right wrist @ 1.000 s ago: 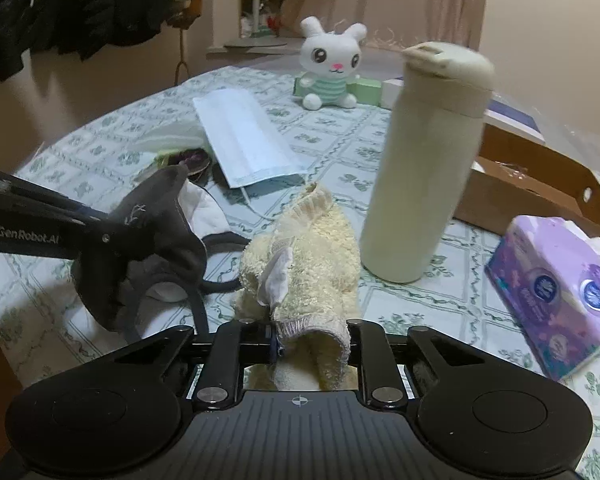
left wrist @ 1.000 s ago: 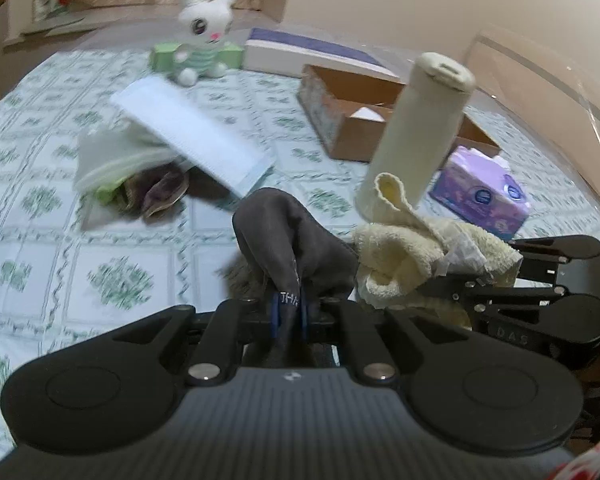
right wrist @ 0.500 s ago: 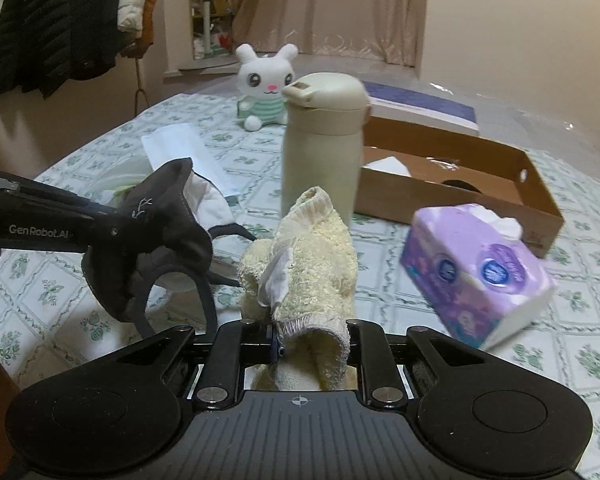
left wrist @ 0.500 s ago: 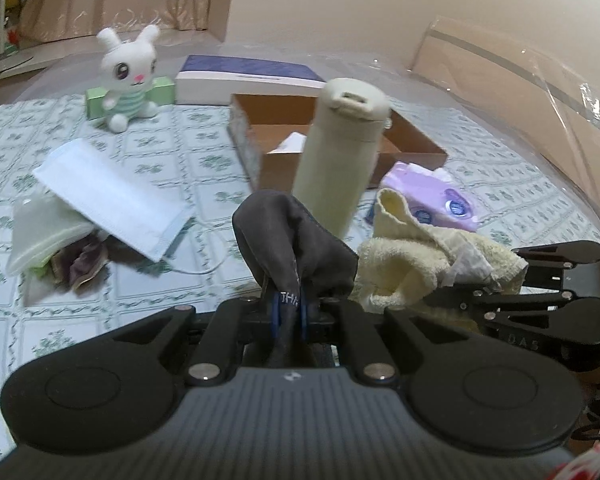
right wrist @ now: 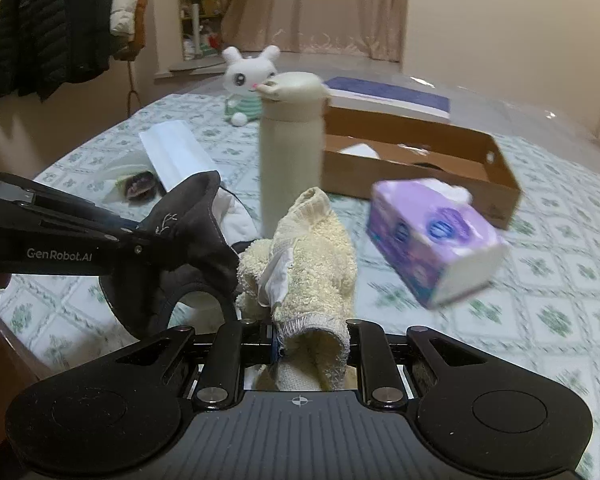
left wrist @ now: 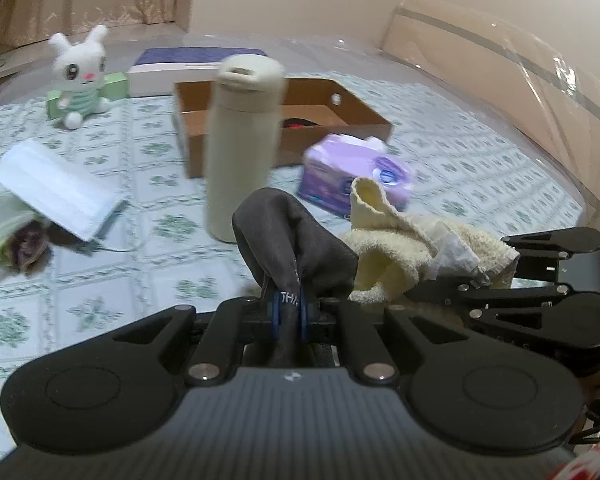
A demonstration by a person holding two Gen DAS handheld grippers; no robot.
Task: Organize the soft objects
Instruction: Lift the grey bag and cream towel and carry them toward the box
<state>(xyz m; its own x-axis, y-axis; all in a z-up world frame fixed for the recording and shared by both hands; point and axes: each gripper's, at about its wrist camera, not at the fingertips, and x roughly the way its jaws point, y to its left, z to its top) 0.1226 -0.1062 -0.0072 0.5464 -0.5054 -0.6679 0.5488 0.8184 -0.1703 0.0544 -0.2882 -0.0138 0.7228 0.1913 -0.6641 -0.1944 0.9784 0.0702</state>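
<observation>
Mask (left wrist: 288, 240) pinched in left jaws, towel (right wrist: 316, 256) in right

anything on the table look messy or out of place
Yes. A crumpled dark wrapper with something green lies at the table's left edge, half tucked under the white face mask. The purple tissue pack sits askew to the cardboard box.

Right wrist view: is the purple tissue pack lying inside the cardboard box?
No. The purple tissue pack sits on the tablecloth in front of the cardboard box, outside its walls.
</observation>
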